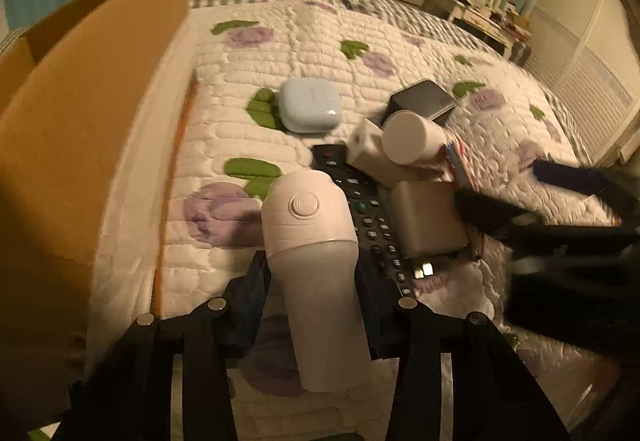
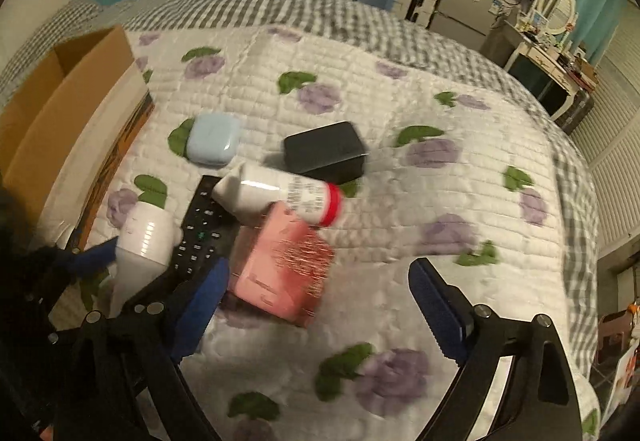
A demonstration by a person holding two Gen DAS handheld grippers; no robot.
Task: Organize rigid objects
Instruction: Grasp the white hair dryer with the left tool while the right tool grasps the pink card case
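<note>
- Left tool [image 1: 312,305]: closed on a white bottle [image 1: 312,261], gripped near its lower body, on the bed [image 1: 320,41].
- Right tool [image 2: 320,305]: wide, empty, hanging over a pink box [image 2: 280,265].
- Beside both, a black remote [image 1: 368,217], touching the bottle.
- Farther left, an open carton [image 1: 80,121].
- Risk: lifting the smooth bottle may let it slip, or nudge the remote and crowded pile.

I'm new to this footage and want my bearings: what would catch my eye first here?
A white bottle-shaped device clamped in the left gripper, over a black remote. Just behind lies a jumble on the flowered quilt: a pink box, a red-capped white bottle. An open cardboard box stands at the left.
</note>
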